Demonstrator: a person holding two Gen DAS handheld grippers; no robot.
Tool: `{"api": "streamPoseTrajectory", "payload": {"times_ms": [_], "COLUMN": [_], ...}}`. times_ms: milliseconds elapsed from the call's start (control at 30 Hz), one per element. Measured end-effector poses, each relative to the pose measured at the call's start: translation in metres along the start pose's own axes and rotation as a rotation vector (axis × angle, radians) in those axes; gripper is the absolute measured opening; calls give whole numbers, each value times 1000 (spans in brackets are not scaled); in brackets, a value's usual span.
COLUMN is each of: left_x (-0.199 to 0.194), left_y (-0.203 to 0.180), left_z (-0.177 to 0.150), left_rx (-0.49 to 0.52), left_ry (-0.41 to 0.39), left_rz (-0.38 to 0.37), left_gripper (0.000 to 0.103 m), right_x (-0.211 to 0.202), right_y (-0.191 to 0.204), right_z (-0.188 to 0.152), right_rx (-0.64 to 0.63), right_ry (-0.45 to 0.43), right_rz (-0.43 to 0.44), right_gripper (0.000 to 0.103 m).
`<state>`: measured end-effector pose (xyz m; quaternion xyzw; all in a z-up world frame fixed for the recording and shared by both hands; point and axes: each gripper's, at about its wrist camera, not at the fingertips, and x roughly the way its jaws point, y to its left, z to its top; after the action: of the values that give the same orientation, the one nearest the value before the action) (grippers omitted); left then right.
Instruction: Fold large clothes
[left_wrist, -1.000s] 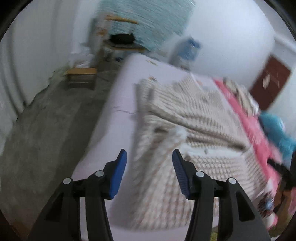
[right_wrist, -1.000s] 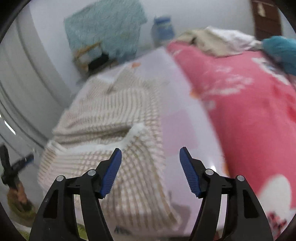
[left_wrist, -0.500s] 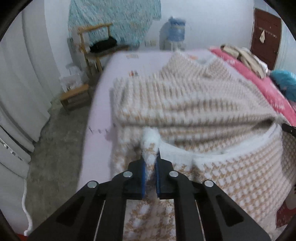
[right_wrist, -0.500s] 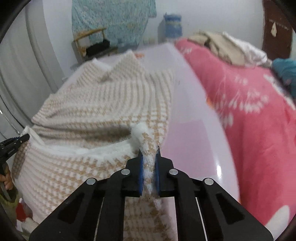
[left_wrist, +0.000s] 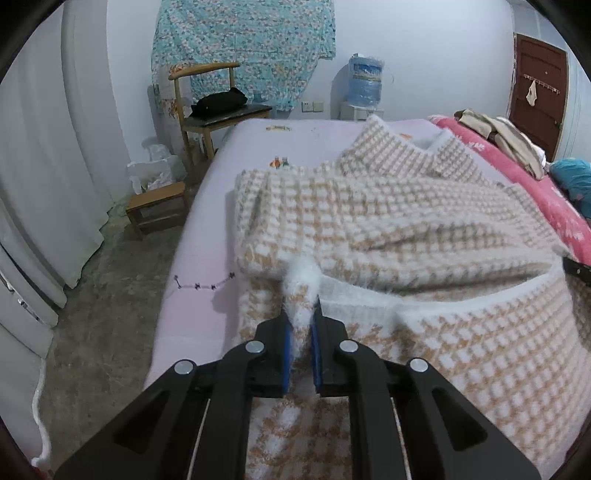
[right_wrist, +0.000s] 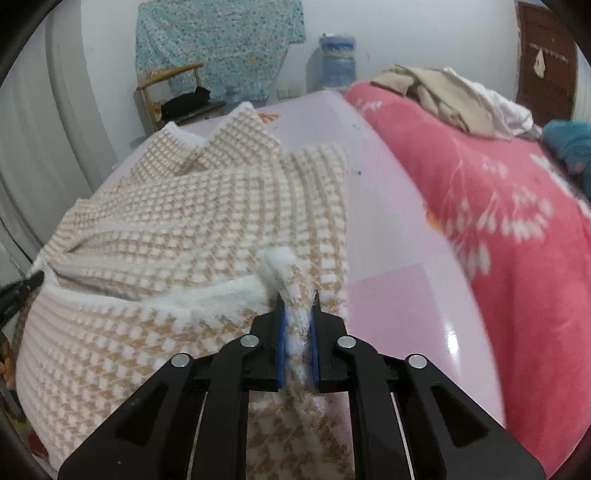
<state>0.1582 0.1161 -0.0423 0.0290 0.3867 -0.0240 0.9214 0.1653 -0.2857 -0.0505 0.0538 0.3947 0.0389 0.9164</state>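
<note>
Currently I have both claws clamped on the same garment — a fuzzy beige-and-white checked sweater (left_wrist: 388, 221) spread on the bed (left_wrist: 207, 295), which is covered by a pale lilac sheet.

Left claw (left_wrist: 300, 328): the blue pads are pressed onto a bunched fold of the sweater's white-trimmed edge, and a tuft of that edge stands up just beyond the fingertips. The log reads a slight widening of the jaws, yet the fabric sits pinched between them. In the left wrist view this grip point is at the sweater's left side, close to the bed's edge and the bare concrete floor (left_wrist: 92, 314).

Right claw (right_wrist: 297, 325): the pads are pressed together on the matching fold at the sweater's opposite side, again with a white tuft projecting past the tips. A strip of open sheet lies just beside it, then a pink flowered blanket (right_wrist: 498, 206).

Between the two grip points the white hem runs as a raised band, with the rest of the sweater lying rumpled beyond it — collar end farthest from me.

Background items: a wooden chair (left_wrist: 207, 107) with a black bag on its seat, a low stool (left_wrist: 157, 208), a water jug (left_wrist: 365, 79), white curtains (left_wrist: 48, 166), a brown door (left_wrist: 537, 96), and a pile of clothes (right_wrist: 443, 96) on the blanket.
</note>
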Motion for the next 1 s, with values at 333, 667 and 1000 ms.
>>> {"api": "streamPoseTrajectory", "payload": {"times_ms": [333,667,1000], "left_x": [-70,-26,-10], "left_y": [6,-76,-61], "left_z": [7,-25,-8], "left_rx": [-36,93,73], "left_ry": [-131,109,115], "left_rz": [-90,-332,-256], "left_gripper": [47,49,47], "right_x": [-84,-18,-4], "right_y": [-1,105,75], "right_z": [3,-28,-1], "right_rx": [47,-113,18], "right_ry": [-70,194,142], "right_rz": [98,304,144], "right_gripper": [60,21,12]}}
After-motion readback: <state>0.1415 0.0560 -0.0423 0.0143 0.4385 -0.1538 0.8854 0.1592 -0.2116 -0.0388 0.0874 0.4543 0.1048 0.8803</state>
